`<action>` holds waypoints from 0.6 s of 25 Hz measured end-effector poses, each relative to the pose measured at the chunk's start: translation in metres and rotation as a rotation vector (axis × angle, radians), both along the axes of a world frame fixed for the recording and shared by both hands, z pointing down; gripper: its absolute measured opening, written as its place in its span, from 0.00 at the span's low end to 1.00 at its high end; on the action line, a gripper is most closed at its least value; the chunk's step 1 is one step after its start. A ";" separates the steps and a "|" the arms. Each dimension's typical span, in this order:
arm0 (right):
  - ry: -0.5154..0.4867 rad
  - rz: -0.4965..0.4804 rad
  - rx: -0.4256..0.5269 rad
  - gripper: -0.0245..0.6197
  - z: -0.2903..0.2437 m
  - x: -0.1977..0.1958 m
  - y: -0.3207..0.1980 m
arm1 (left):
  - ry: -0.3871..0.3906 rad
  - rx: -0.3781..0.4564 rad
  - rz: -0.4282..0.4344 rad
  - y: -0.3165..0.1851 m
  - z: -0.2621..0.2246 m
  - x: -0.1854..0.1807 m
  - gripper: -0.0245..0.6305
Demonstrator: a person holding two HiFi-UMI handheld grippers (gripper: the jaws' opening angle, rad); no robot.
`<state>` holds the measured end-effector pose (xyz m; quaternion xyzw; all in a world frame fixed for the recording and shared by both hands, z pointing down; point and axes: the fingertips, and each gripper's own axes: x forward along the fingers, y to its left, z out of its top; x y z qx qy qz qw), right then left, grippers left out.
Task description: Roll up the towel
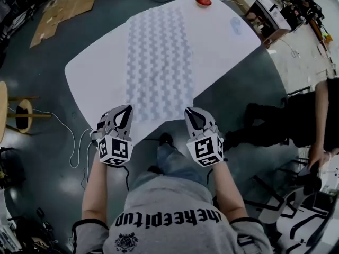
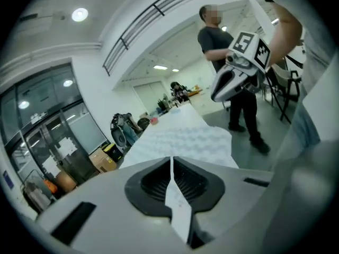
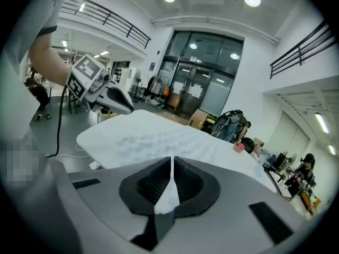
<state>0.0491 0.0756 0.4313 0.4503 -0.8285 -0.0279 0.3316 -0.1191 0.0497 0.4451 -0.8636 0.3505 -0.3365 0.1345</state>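
A long towel with a grey-and-white wavy pattern lies flat and unrolled down the middle of the white table. Its near end reaches the table's front edge. My left gripper hovers at that end's left corner and my right gripper at its right corner, both just off the edge. Each is shut with nothing between its jaws. The left gripper view looks along its shut jaws at the towel, with the right gripper beyond. The right gripper view shows the towel and left gripper.
A red dish-like object sits at the table's far end. A person in dark clothes stands at the right by the table's corner. A wooden stool and a floor cable are at the left; cardboard lies beyond.
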 end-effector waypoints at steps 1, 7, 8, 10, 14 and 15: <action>0.021 -0.015 -0.026 0.03 0.013 0.001 0.002 | -0.053 -0.027 0.028 0.003 0.014 0.001 0.08; 0.176 -0.122 -0.135 0.15 0.089 0.004 0.011 | -0.270 -0.177 0.144 0.011 0.085 -0.007 0.22; 0.210 -0.143 -0.153 0.18 0.102 0.005 0.013 | -0.306 -0.198 0.162 0.013 0.095 -0.009 0.24; 0.279 -0.180 -0.186 0.21 0.125 0.009 0.017 | -0.368 -0.231 0.192 0.017 0.110 -0.011 0.27; 0.390 -0.208 -0.238 0.26 0.160 0.021 0.021 | -0.438 -0.287 0.206 0.021 0.130 -0.014 0.30; 0.408 -0.205 -0.250 0.27 0.167 0.022 0.021 | -0.448 -0.301 0.204 0.021 0.133 -0.017 0.31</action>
